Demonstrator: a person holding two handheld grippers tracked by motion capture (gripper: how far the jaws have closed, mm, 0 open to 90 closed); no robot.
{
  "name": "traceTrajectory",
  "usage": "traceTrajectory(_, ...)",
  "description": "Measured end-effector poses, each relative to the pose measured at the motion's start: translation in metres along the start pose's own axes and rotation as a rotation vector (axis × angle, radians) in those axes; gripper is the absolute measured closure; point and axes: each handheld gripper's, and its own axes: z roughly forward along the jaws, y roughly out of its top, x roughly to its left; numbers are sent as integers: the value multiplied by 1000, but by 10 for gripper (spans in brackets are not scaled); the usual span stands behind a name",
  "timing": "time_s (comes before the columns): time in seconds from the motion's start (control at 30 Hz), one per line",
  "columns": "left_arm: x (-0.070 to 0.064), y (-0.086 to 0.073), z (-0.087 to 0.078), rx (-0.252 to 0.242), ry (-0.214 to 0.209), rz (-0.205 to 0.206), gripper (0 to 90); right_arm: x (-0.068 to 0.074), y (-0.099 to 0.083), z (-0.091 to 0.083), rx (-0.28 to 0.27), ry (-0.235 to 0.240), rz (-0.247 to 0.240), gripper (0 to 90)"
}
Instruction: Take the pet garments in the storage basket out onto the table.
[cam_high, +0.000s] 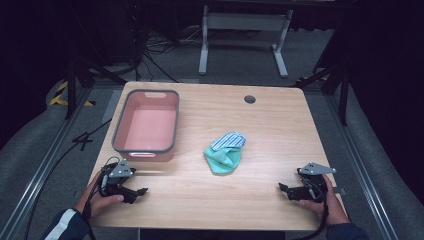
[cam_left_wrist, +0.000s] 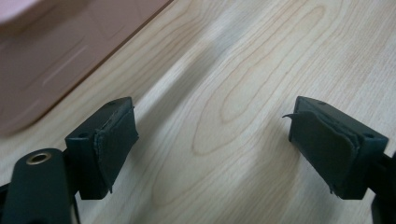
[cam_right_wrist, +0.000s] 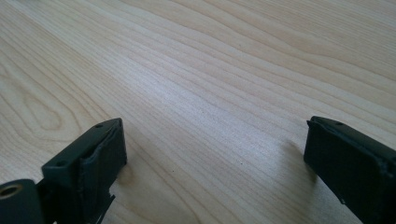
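The little cloth bundle (cam_high: 225, 152) lay in the middle of the worktop (cam_high: 270, 125), between my two tongs and farther away from me. My left tongs (cam_high: 141, 191) and right tongs (cam_high: 281, 188) were both wide open and held nothing. I thought the right tongs were a bit nearer.

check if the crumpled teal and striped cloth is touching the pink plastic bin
Apart. The high view shows bare wooden table between the crumpled teal and striped cloth and the pink plastic bin.
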Motion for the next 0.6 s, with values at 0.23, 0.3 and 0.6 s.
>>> traceTrajectory(0.23, -1, -7, -2, -40, 16, -23, 149, 0, 0, 0, 1, 5, -2, 59)
traceTrajectory(0.3, -1, -7, -2, -39, 16, -22, 149, 0, 0, 0, 0, 6, -3, 60)
traceTrajectory(0.6, -1, -7, -1, -39, 16, -22, 145, 0, -1, -1, 0, 2, 1, 62)
